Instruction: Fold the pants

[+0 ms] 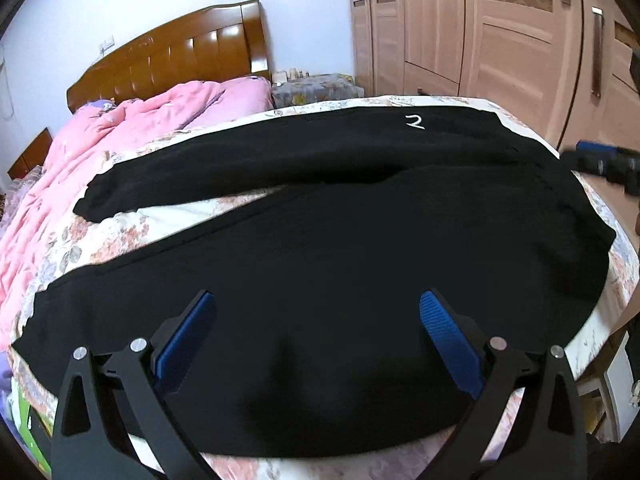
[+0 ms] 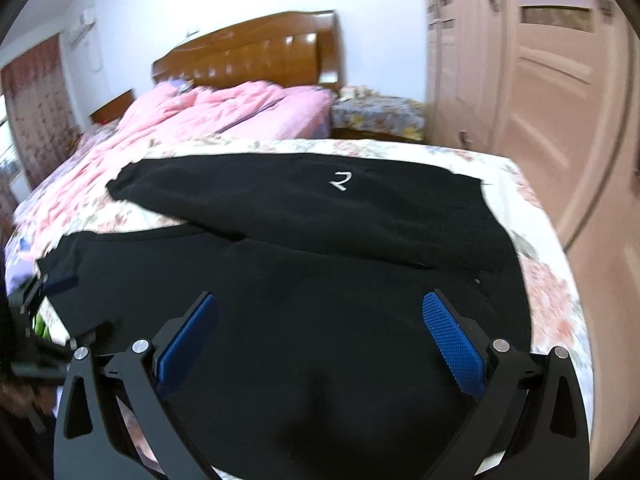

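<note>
Black pants lay spread flat on a floral bedsheet, with both of my grippers hovering over them.

The pants (image 1: 340, 216) stretched across the near end of the bed, legs pointing left, waistband to the right, a small white logo (image 1: 415, 121) on the far leg. My left gripper (image 1: 318, 316) hung over the near leg, its blue pads (image 1: 188, 340) spread wide and grasping nothing. My right gripper (image 2: 320, 316) was likewise released over the waist end (that view was blurred). A pink quilt (image 1: 132, 128) was bunched at the far left below a wooden headboard (image 1: 176, 56).
</note>
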`<control>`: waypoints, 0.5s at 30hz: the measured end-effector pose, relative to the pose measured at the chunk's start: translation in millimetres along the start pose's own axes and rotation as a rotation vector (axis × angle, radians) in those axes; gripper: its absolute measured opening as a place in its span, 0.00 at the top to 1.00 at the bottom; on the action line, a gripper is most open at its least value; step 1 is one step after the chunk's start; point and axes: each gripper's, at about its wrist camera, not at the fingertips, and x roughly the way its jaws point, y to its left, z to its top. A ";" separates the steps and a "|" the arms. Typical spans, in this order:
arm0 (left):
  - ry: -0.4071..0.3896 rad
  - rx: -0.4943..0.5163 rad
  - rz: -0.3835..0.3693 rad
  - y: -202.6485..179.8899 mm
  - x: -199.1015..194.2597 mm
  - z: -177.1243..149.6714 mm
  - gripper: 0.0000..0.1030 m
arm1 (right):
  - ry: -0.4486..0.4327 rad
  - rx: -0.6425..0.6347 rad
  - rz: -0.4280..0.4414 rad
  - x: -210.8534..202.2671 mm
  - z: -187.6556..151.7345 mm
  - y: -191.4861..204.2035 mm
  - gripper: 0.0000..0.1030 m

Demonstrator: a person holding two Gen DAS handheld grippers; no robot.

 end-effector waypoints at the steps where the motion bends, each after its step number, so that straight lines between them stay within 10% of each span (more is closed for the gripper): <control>1: -0.012 0.002 0.007 2.9 3.0 4.8 0.01 | 0.025 -0.023 -0.005 8.5 1.5 -1.7 0.04; 15: 0.048 0.101 0.047 32.8 106.6 144.9 0.01 | 0.162 -0.141 -0.028 100.5 75.3 -52.3 0.04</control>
